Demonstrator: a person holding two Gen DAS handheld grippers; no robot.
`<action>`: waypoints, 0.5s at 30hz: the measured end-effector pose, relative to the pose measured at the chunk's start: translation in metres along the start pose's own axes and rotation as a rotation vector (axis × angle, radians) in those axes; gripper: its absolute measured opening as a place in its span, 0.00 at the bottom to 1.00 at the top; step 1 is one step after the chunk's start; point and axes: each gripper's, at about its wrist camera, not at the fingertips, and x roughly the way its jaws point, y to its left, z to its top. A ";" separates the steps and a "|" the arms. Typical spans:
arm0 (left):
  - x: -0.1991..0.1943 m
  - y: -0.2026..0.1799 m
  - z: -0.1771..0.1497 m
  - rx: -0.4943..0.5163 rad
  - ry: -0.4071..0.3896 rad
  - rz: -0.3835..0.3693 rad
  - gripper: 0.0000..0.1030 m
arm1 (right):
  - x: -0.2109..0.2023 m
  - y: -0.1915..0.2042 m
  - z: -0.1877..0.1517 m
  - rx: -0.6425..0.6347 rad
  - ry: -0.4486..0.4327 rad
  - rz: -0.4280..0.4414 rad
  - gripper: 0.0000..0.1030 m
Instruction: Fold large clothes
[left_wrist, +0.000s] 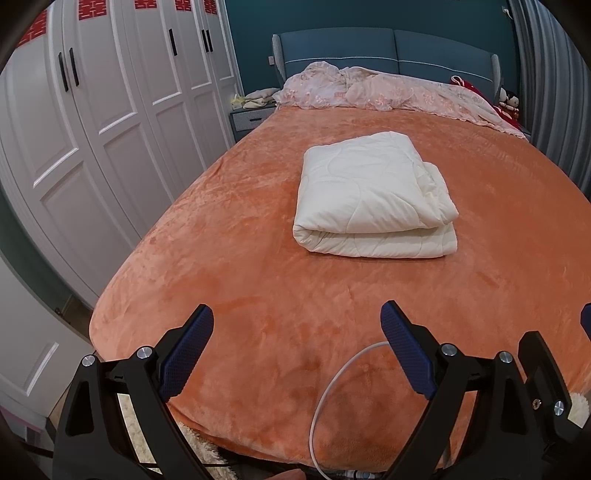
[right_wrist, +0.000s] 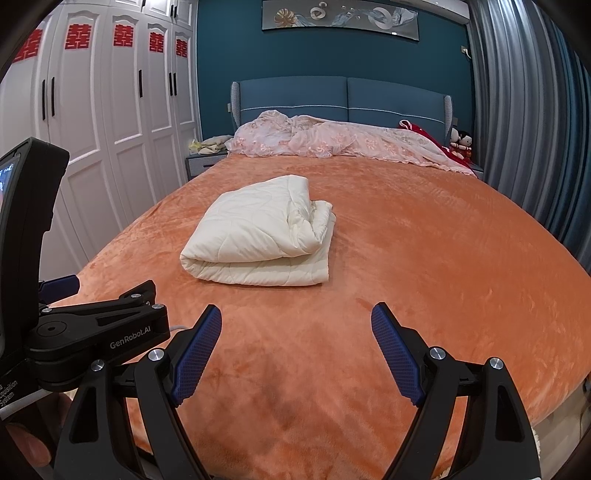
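A cream quilted comforter (left_wrist: 373, 195) (right_wrist: 262, 236) lies folded into a thick rectangle in the middle of the orange bed cover (left_wrist: 258, 280) (right_wrist: 424, 258). My left gripper (left_wrist: 297, 317) hovers over the foot of the bed, well short of the comforter, its blue-padded jaws wide apart with nothing between them. My right gripper (right_wrist: 295, 314) stands open the same way, also empty and well back from the comforter. In the right wrist view the left gripper's black body (right_wrist: 96, 332) shows at the left edge.
A crumpled pink floral blanket (left_wrist: 388, 92) (right_wrist: 332, 142) lies along the blue headboard (right_wrist: 343, 99). White wardrobe doors (left_wrist: 92, 122) (right_wrist: 107, 129) run along the left side, grey curtains (right_wrist: 524, 122) on the right. A white cable (left_wrist: 332, 391) loops over the foot of the bed.
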 end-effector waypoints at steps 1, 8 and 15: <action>0.000 0.000 0.000 0.000 0.001 0.001 0.87 | 0.000 0.001 -0.001 0.001 0.001 -0.001 0.79; 0.001 0.000 0.000 0.002 0.004 0.004 0.87 | 0.001 0.002 -0.004 0.004 0.004 -0.004 0.79; 0.001 0.000 0.000 0.001 0.003 0.004 0.87 | 0.000 0.002 -0.003 0.004 0.005 -0.003 0.79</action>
